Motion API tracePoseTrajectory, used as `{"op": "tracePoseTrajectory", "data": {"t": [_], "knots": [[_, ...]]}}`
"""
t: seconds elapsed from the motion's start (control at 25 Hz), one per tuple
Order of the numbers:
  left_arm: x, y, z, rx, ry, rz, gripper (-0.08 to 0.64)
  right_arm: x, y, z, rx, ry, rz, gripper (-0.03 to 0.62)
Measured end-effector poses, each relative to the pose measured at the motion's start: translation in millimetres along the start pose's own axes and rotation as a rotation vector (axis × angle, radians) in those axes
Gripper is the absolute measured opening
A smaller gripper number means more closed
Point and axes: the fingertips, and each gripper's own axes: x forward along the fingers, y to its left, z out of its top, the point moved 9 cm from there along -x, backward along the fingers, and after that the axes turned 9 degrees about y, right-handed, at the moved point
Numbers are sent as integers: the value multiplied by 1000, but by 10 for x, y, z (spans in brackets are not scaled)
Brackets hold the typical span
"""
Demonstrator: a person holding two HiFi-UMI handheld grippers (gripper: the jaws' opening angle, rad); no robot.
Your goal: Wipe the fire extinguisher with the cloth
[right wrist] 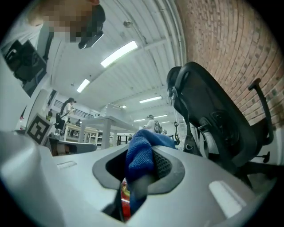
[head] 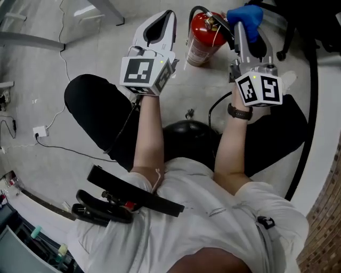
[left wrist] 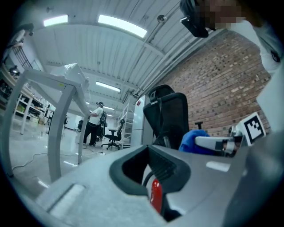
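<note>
The red fire extinguisher (head: 204,35) stands on the floor ahead of my knees, its black hose (head: 198,9) arching over the top. My right gripper (head: 241,26) is shut on a blue cloth (head: 246,17), held at the extinguisher's valve on its right side. In the right gripper view the cloth (right wrist: 141,158) bulges out between the jaws, with a sliver of the extinguisher (right wrist: 125,202) below. My left gripper (head: 169,17) hovers just left of the extinguisher, shut with nothing in it. In its own view, the extinguisher (left wrist: 156,196) shows through the slot and the cloth (left wrist: 194,139) lies to the right.
A black office chair (right wrist: 214,120) stands right behind the extinguisher, its base (head: 282,49) at the upper right. White cables (head: 49,136) trail over the floor at left. Grey table legs (head: 32,39) stand at far left, a brick wall (head: 326,224) at right. A person (left wrist: 94,125) stands far off.
</note>
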Motion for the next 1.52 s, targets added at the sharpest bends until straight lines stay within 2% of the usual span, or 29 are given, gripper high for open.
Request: {"op": "tracePoseTrajectory", "data": {"t": [0.12, 0.2, 0.4, 0.52, 0.64, 0.8, 0.92, 1.08, 1.16, 1.24, 1.52], "knots": [[-183, 51, 95, -11, 18, -46, 0, -185, 286, 77, -67, 19, -100, 94], [-352, 48, 58, -5, 9, -73, 0, -399, 391, 35, -75, 9, -167, 94], [-756, -24, -242, 13, 4, -130, 0, -894, 734, -214, -67, 14, -237, 92], [-896, -58, -313, 8, 7, -159, 0, -956, 954, -361, -59, 33, -221, 92], [-1076, -152, -256, 15, -16, -150, 0, -1020, 1092, -340, -60, 36, -196, 92], [-1268, -393, -129, 49, -68, -164, 0, -1233, 1179, -178, -82, 16, -230, 91], [-1409, -438, -20, 39, -75, -162, 0, -1319, 1317, -250, -57, 45, -281, 86], [-1445, -467, -28, 79, -102, -138, 0, -1348, 1335, -457, -1, 89, -270, 86], [-1445, -466, -38, 73, -92, -133, 0, -1340, 1334, -476, 4, 96, -260, 84], [-1461, -481, -34, 61, -81, -133, 0, -1350, 1343, -461, 0, 86, -260, 86], [-1540, -608, -73, 91, -97, -142, 0, -1447, 1379, -481, 8, 63, -254, 84]]}}
